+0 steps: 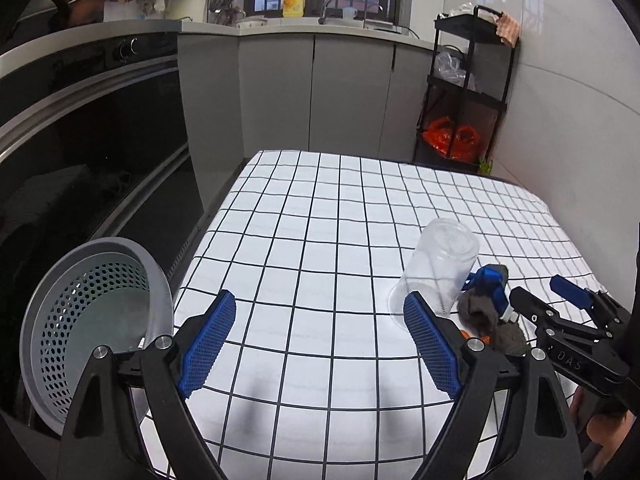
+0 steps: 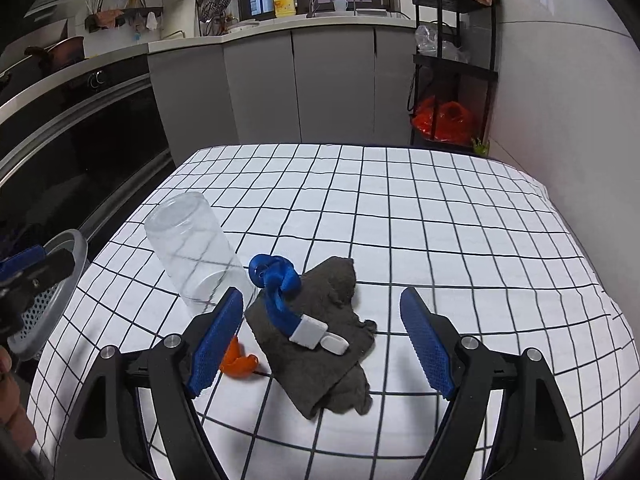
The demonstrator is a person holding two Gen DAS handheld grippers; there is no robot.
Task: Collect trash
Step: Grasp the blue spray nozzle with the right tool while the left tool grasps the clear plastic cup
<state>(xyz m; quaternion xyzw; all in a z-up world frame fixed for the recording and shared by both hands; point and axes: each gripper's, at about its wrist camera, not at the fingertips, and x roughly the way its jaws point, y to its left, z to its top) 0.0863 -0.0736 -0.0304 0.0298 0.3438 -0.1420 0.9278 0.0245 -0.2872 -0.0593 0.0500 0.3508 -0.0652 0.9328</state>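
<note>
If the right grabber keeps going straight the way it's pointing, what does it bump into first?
Probably the gray rag, with the blue and white strap lying on top of it. Both sit between the open fingers of the right gripper, just ahead, though depth is hard to judge.

Background fittings: grey cabinets (image 2: pixel 296 84) under a pale countertop (image 2: pixel 280 24); black oven front (image 1: pixel 100 128) at left. Yellow jug (image 2: pixel 285 2) on the barred window's sill. Black shelf rack (image 2: pixel 456 64) by the wall, holding orange bags (image 2: pixel 440 120).
</note>
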